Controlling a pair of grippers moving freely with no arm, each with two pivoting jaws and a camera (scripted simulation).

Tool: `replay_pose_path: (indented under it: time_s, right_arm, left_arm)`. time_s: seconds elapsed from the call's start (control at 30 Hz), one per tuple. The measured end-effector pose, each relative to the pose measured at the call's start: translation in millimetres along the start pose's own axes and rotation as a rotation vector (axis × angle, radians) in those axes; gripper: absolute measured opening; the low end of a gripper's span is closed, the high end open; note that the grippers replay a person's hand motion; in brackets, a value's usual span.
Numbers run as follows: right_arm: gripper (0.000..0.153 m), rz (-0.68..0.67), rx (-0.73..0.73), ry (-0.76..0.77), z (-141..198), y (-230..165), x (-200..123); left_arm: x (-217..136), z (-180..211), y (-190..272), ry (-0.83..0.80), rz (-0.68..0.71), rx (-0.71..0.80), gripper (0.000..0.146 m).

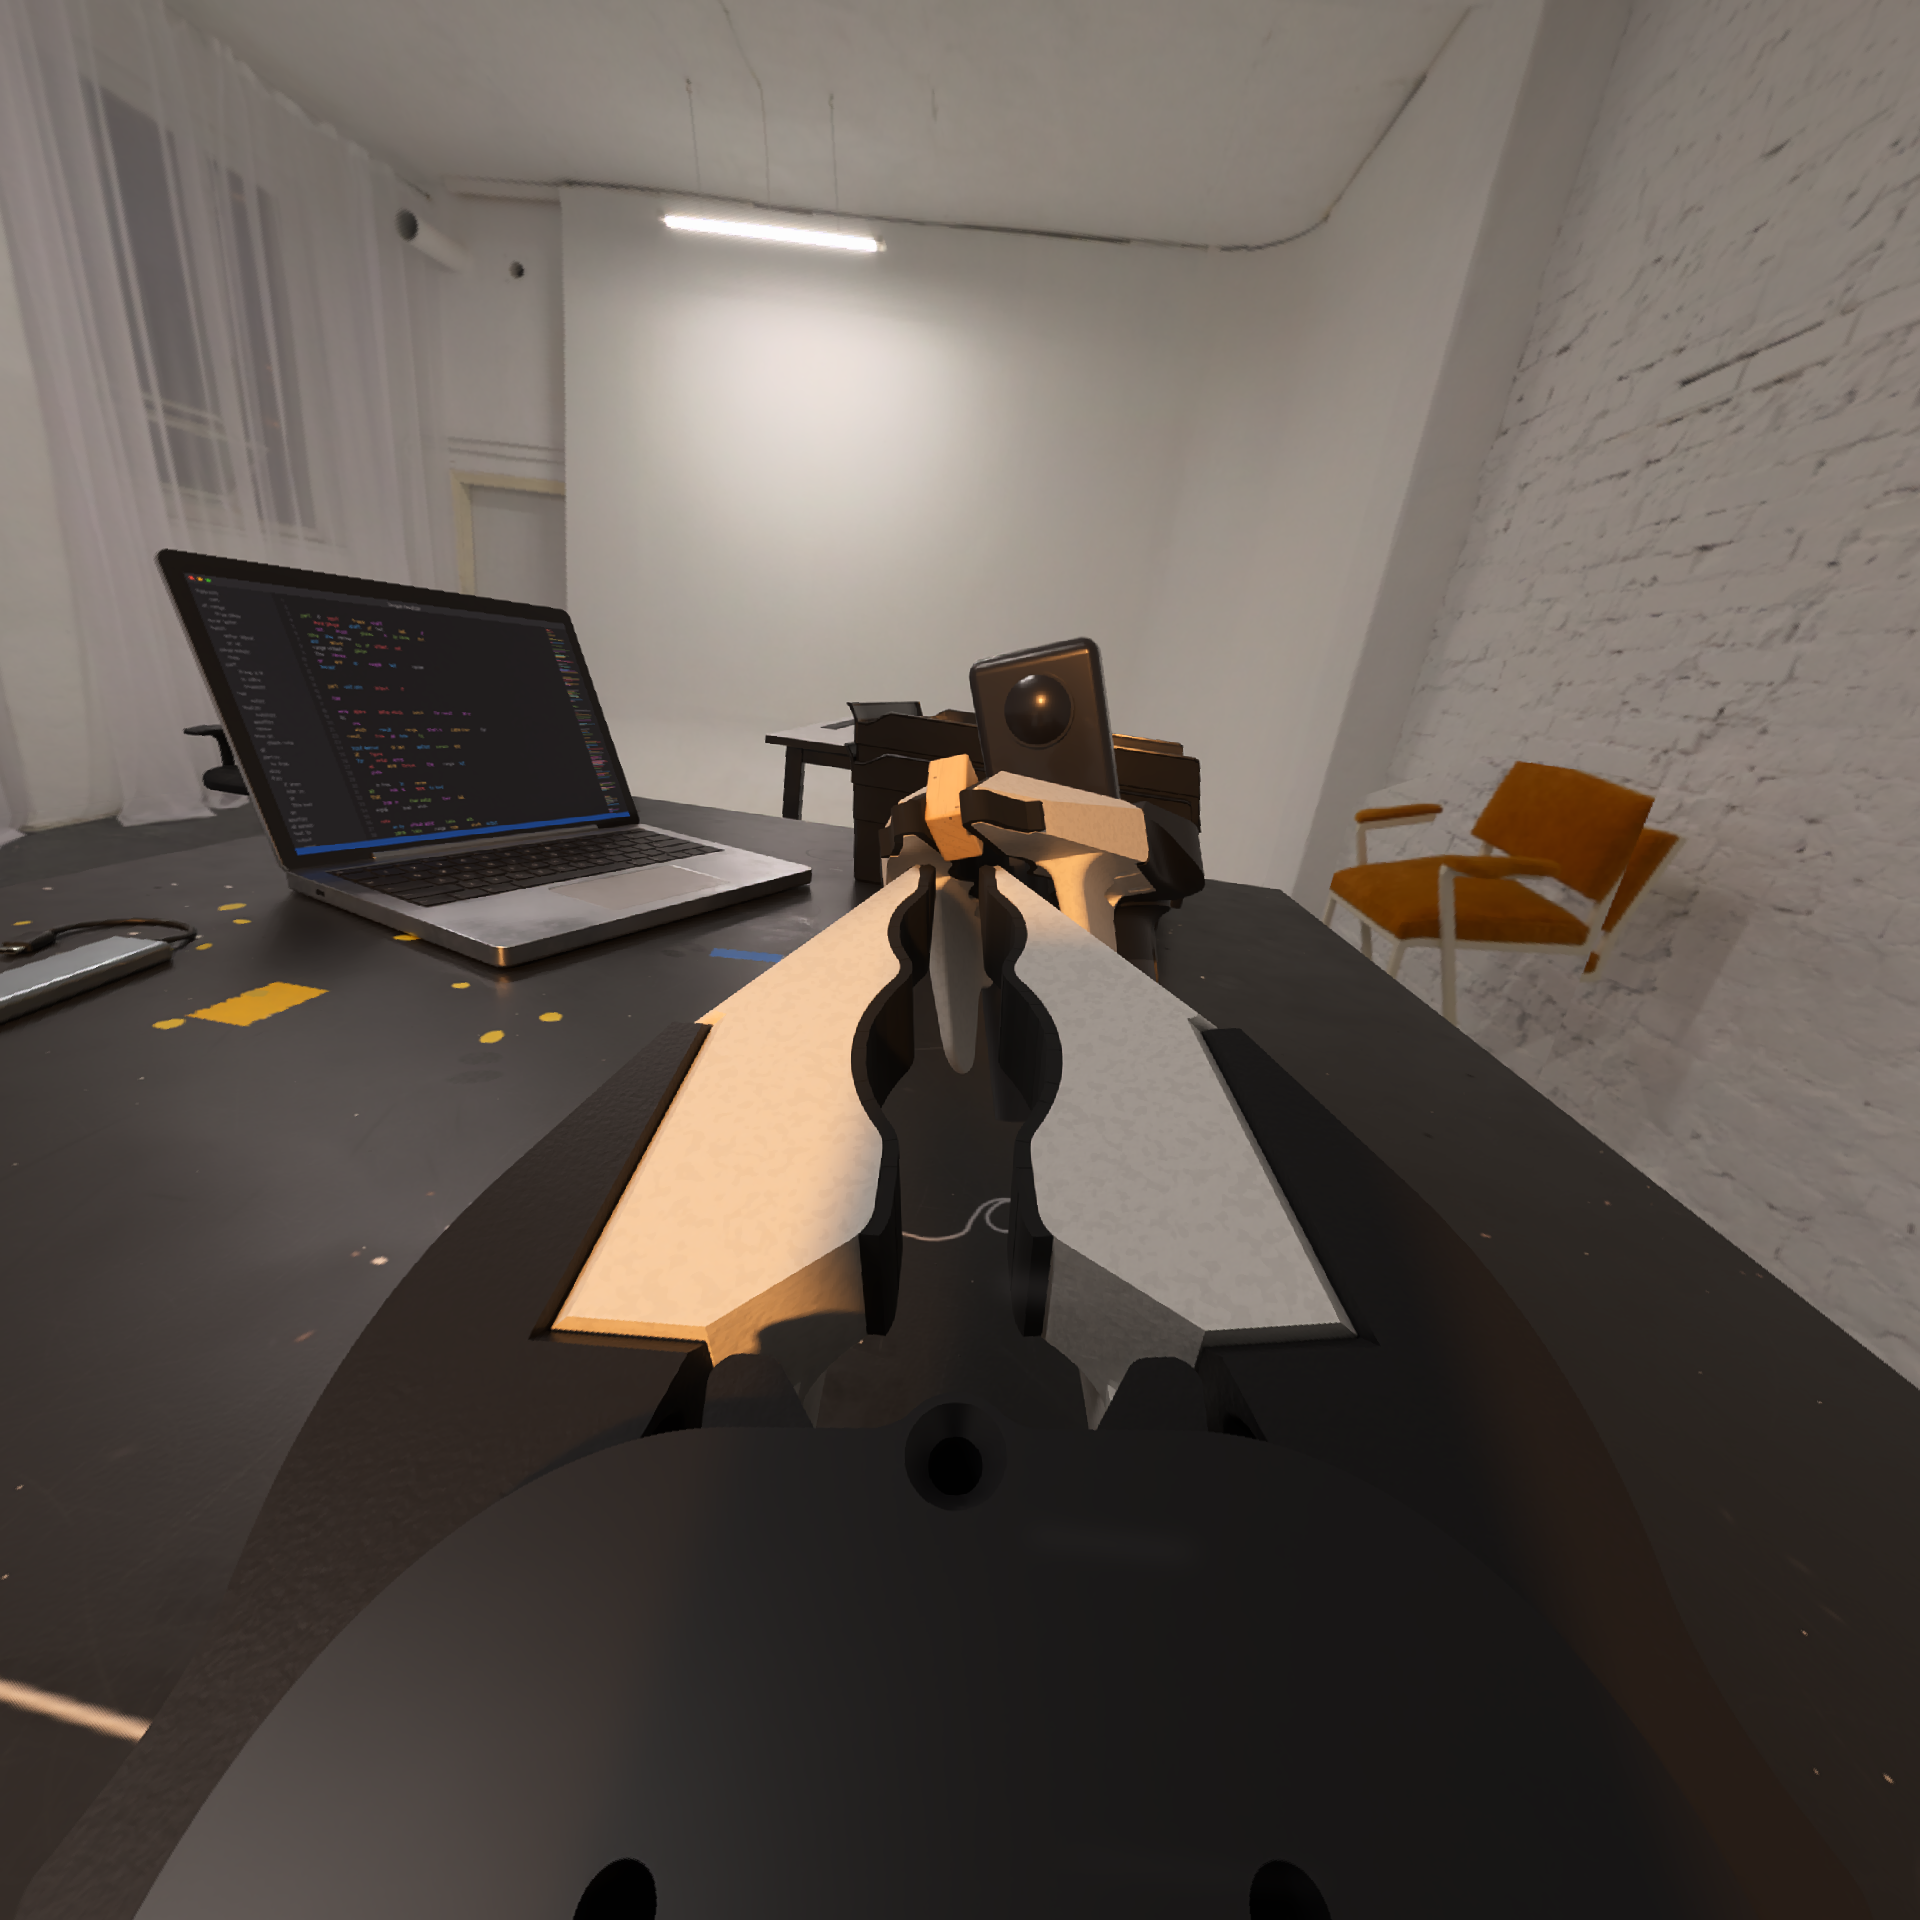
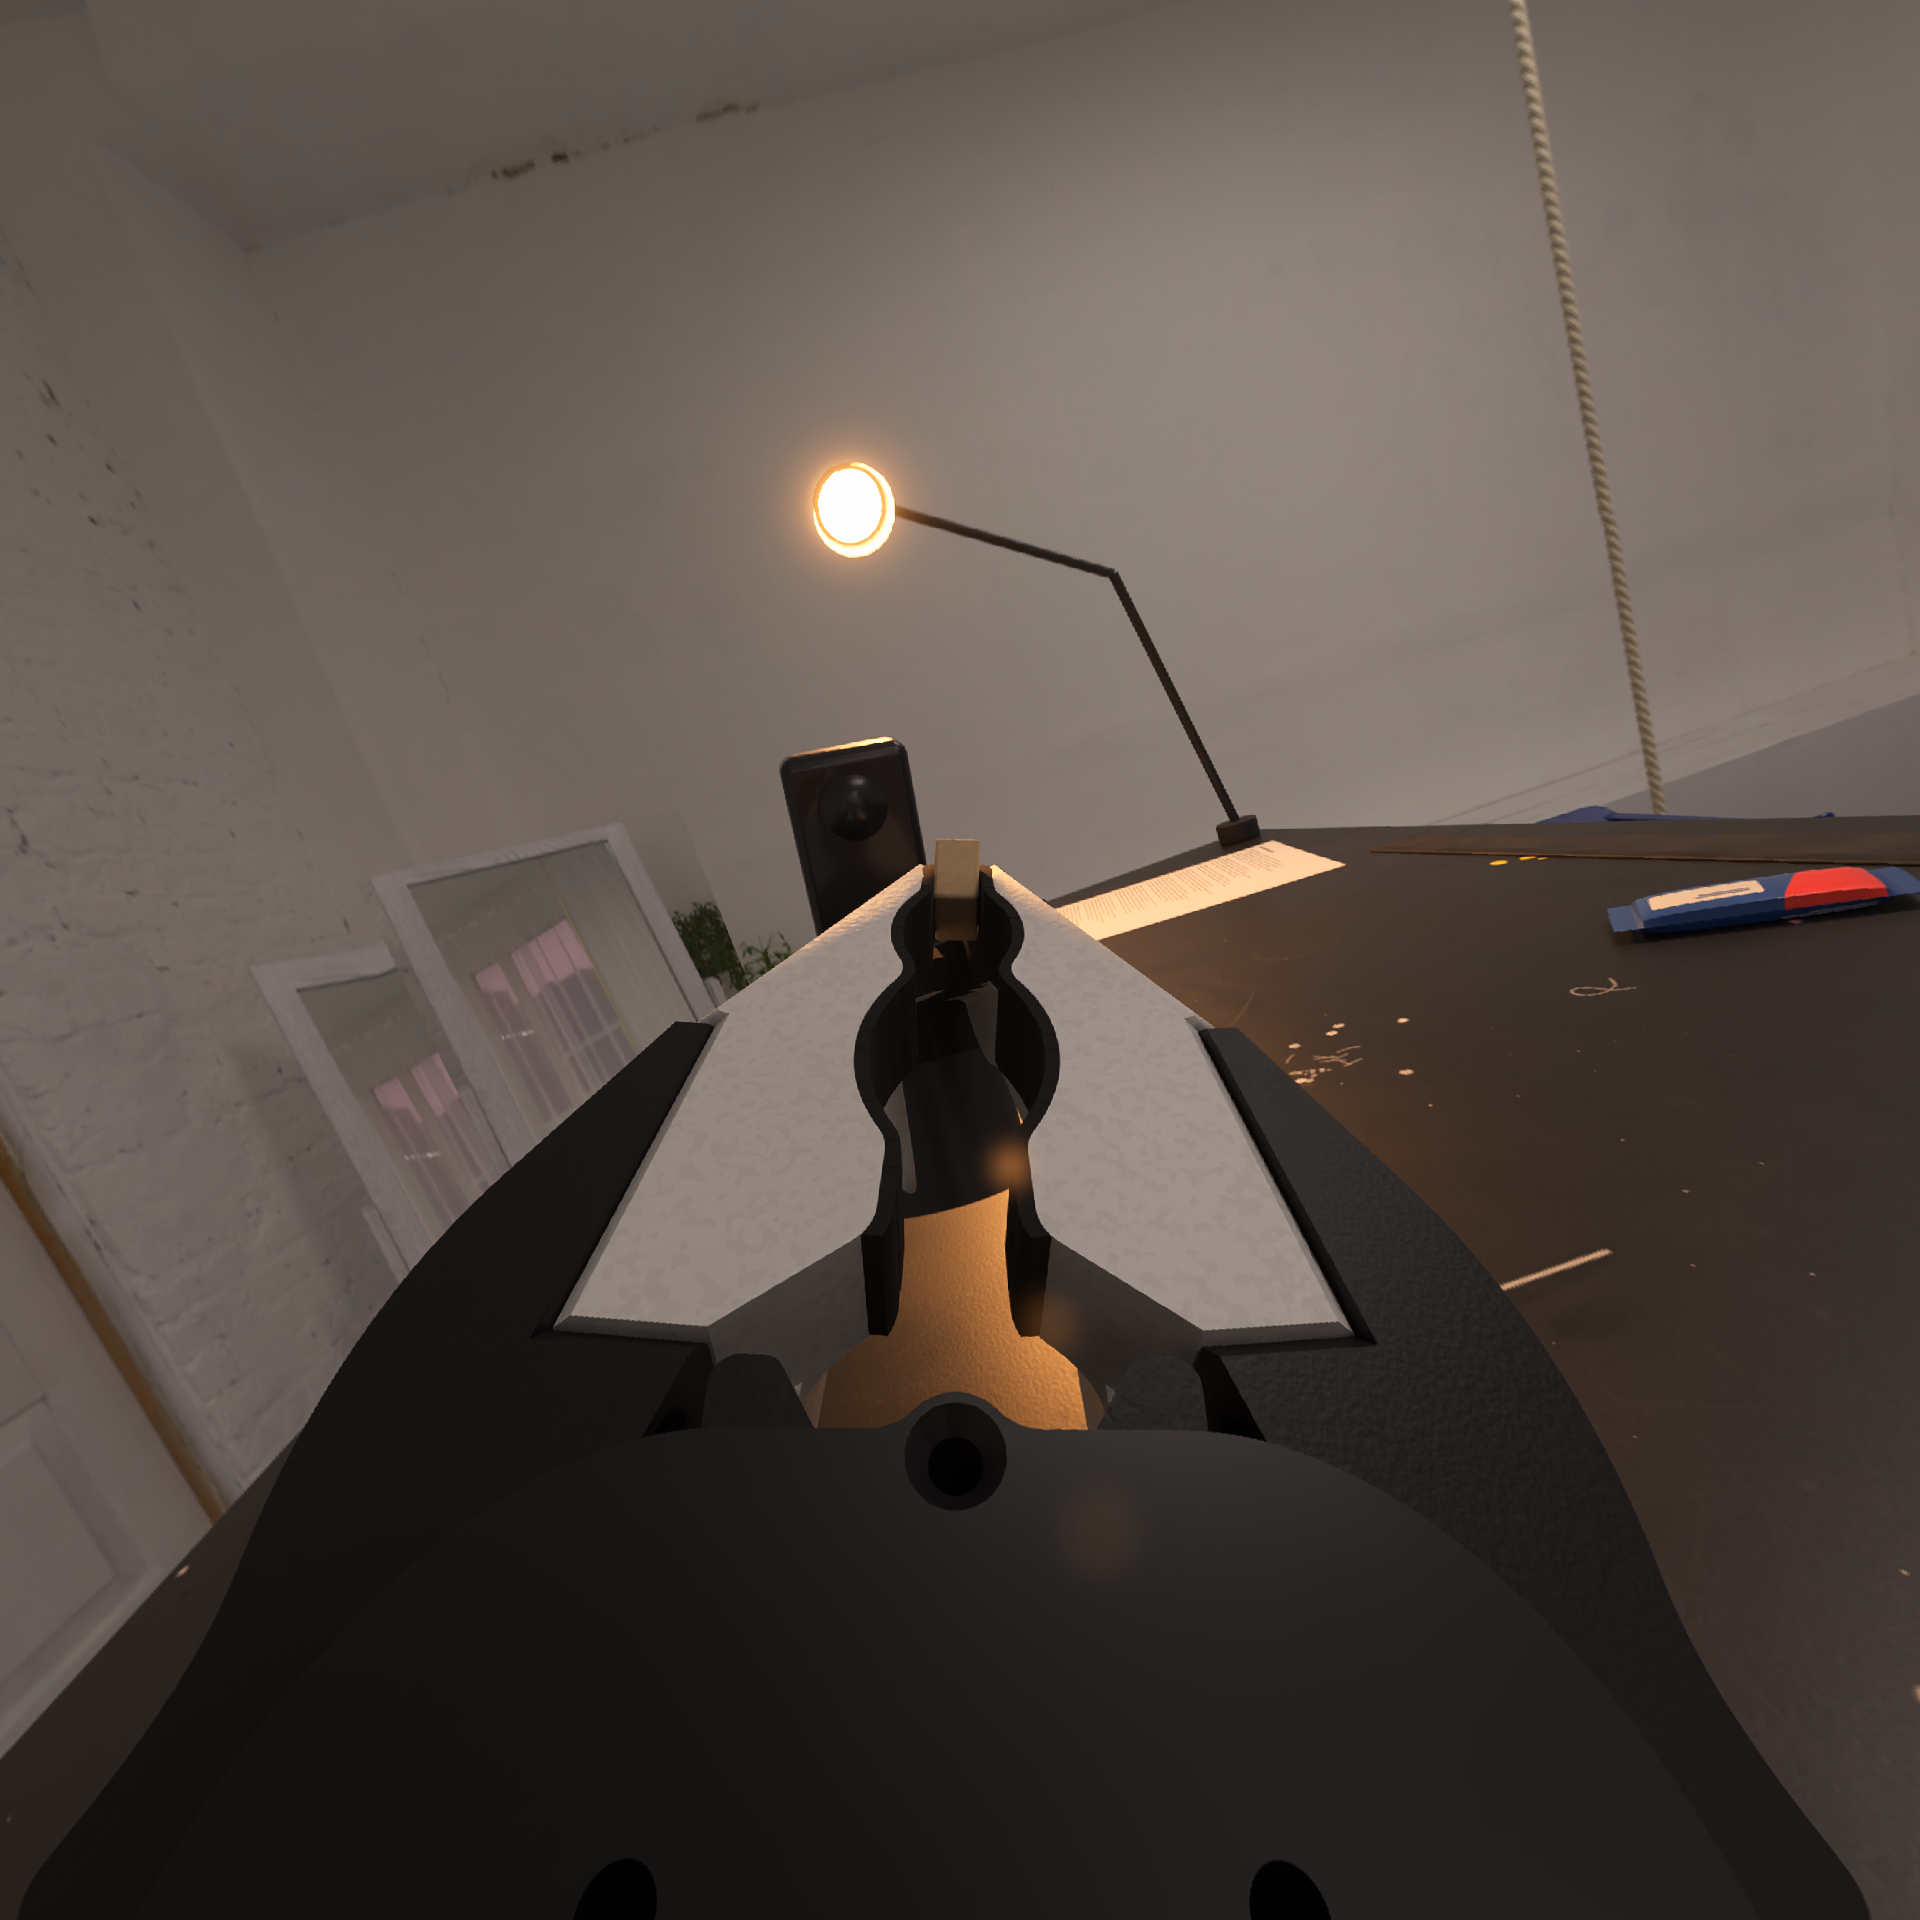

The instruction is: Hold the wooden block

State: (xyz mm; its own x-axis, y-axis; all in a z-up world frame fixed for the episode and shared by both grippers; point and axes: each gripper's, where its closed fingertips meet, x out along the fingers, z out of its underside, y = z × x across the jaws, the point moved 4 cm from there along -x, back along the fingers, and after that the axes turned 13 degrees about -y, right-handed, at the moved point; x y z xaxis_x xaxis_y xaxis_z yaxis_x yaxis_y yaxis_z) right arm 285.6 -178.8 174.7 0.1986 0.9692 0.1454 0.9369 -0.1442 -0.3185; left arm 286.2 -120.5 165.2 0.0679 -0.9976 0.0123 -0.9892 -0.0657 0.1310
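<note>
A small light wooden block [image 1: 951, 816] hangs above the dark table [image 1: 312, 1143], held between both grippers, which face each other. My left gripper [image 1: 954, 878] has its jaws nearly together on the block's lower end. The right gripper's white fingers [image 1: 1070, 826] cross the block from the far side, with its dark camera body behind them. In the right wrist view my right gripper [image 2: 956, 904] is shut on the block [image 2: 956, 868], which stands upright between the tips. The left gripper's dark body [image 2: 852, 821] shows just beyond it.
An open laptop [image 1: 436, 748] and a grey hub with a cable [image 1: 73, 966] lie to the left. An orange chair [image 1: 1496, 883] stands by the brick wall. A lit desk lamp [image 2: 852, 507], a paper sheet [image 2: 1195, 883] and a blue and red packet [image 2: 1756, 899] are on the table.
</note>
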Motion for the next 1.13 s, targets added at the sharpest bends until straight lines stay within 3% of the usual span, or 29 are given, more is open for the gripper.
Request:
replay_pose_path:
  time_s: [0.17, 0.27, 0.37, 0.5, 0.7, 0.93, 1.13]
  right_arm:
    - [0.007, -0.028, 0.044, 0.067, -2, 1, -1]
    - [0.007, -0.1, 0.184, 0.364, -26, 12, -31]
    - [0.007, 0.008, 0.076, 0.242, -27, 13, -43]
    - [0.007, 0.006, 0.078, 0.262, -32, 13, -48]
    - [0.007, 0.108, -0.022, 0.105, -28, 13, -40]
    - [0.007, 0.316, -0.153, -0.053, -23, 16, -33]
    - [0.007, 0.472, -0.297, -0.107, -42, -19, -41]
  left_arm:
    - [0, 0, 1, 0.009, -0.011, 0.007, 0.009]
    - [14, 18, 12, -0.112, -0.032, 0.131, 0.009]
    - [22, 21, 11, -0.112, -0.004, 0.092, 0.01]
    - [18, 23, -2, -0.115, -0.042, 0.074, 0.009]
    - [18, 25, -7, -0.128, -0.044, 0.058, 0.009]
    - [17, 34, -22, -0.194, -0.109, 0.059, 0.009]
    - [13, 39, -35, -0.227, -0.151, 0.028, 0.006]
